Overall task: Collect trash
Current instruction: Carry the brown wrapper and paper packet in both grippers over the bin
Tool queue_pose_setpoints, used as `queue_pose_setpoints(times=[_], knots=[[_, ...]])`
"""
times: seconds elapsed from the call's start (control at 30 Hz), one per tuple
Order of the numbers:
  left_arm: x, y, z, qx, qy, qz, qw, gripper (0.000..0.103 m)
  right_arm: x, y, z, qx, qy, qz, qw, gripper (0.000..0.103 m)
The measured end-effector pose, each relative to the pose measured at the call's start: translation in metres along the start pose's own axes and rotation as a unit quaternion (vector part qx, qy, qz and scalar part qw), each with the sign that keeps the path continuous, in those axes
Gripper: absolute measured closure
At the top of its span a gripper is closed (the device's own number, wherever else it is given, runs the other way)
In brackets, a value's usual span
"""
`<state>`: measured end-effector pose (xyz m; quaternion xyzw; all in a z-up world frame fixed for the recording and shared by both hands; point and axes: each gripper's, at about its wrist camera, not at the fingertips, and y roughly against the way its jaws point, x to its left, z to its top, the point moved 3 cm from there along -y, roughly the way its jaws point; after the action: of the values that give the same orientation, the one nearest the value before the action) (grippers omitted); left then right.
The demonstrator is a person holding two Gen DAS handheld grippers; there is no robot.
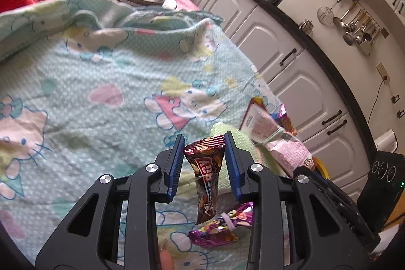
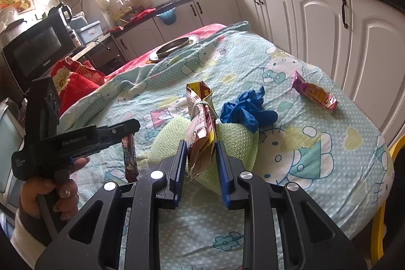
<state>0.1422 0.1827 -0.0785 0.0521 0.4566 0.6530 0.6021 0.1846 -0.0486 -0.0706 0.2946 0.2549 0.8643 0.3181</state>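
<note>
My left gripper (image 1: 204, 141) is shut on a brown snack wrapper (image 1: 206, 179), which hangs down above the cloth-covered table; the gripper also shows at the left of the right wrist view (image 2: 126, 128) with the wrapper (image 2: 129, 158) dangling. My right gripper (image 2: 201, 146) is shut on a tied pink and brown snack bag (image 2: 200, 133), held over a light green mesh bag (image 2: 235, 143). That snack bag also shows in the left wrist view (image 1: 276, 141). A purple wrapper (image 1: 222, 227) lies on the cloth below the left gripper. Another purple and orange wrapper (image 2: 315, 91) lies at the right. Crumpled blue gloves (image 2: 245, 108) lie beyond the green bag.
The table carries a Hello Kitty cloth (image 2: 316, 143) with a metal ring pan (image 2: 174, 47) at its far end. White cabinets (image 2: 316, 17) run along the right. A microwave (image 2: 35, 47) and a red cushion (image 2: 76, 77) are at the left. A yellow chair edge (image 2: 379, 219) is at the right.
</note>
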Motion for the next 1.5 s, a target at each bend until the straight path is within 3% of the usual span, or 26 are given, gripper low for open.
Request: queue_pose_setpoints(times=[0.5, 0.97, 1.1, 1.5], knots=[[-0.043, 0.028, 0.010, -0.045, -0.040, -0.018, 0.9980, 0.078, -0.005, 0.039, 0.008, -0.044, 0.002, 0.008, 0.999, 0.081], [-0.086, 0.026, -0.004, -0.047, -0.079, -0.032, 0.9953, 0.078, -0.018, 0.077, 0.007, -0.066, 0.007, 0.006, 0.998, 0.082], [-0.096, 0.025, -0.007, -0.047, -0.093, -0.033, 0.9940, 0.078, -0.020, 0.089, 0.007, -0.070, 0.018, 0.001, 0.997, 0.089], [-0.136, 0.015, -0.022, -0.035, -0.128, -0.055, 0.9897, 0.078, -0.045, 0.112, 0.001, -0.078, 0.015, -0.030, 0.996, 0.089]])
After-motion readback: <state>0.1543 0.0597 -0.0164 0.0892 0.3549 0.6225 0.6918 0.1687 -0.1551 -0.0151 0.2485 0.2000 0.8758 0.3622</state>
